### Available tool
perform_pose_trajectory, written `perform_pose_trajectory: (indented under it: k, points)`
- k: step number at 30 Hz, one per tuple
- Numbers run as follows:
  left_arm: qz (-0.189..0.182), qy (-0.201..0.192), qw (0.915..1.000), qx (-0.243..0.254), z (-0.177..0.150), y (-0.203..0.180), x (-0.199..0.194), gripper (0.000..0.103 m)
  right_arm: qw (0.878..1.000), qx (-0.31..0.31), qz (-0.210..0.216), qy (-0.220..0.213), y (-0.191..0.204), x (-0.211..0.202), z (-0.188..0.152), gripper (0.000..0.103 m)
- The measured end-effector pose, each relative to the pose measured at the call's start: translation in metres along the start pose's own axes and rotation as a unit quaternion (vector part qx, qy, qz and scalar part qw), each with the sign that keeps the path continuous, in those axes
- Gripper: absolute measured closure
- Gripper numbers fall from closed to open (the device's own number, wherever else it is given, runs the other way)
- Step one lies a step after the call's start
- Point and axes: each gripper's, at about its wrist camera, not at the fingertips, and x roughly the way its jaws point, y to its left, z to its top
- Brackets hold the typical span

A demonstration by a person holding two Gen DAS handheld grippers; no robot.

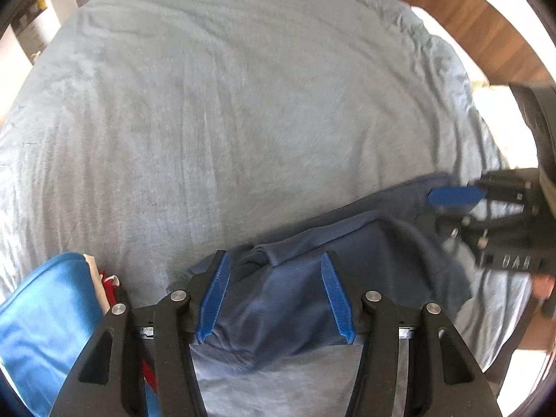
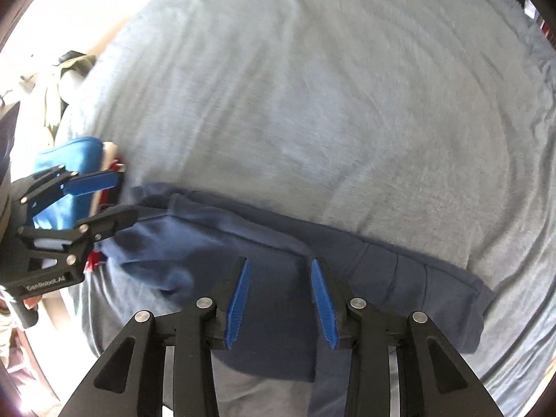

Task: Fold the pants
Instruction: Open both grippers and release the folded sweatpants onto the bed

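Pants (image 1: 288,299), dark blue, lie folded on the grey bedsheet (image 1: 215,111) of a bed in the left wrist view, their long axis running from lower left up toward the right. The left gripper (image 1: 274,295) hovers over them, jaws spread and pinching nothing. A bright blue cloth (image 1: 45,316) sits at lower left.

In the right wrist view, the pants (image 2: 399,278) stretch left to right across the bedsheet (image 2: 312,104). The right gripper (image 2: 279,300) hangs above them, jaws spread, empty.
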Motion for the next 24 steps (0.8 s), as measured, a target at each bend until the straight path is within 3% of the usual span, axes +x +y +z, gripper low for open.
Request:
perform_pose_trajectory:
  k: [8,12,24]
  points:
    - [-0.008,-0.043,0.9989,0.018,-0.008,-0.045,-0.041,0.05,0.996,0.023,-0.004,-0.084,0.029,-0.054,-0.04,0.065]
    - [-0.016,-0.064,0.9971,0.038,-0.023,-0.069,-0.055,0.05,0.991,0.037,-0.026,-0.123,0.034,-0.073,-0.071,0.065]
    - [-0.068,-0.068,0.9904,0.099,-0.076,-0.157,-0.05,0.05,0.981,0.076,-0.078,-0.159,0.023,-0.097,-0.175,0.065]
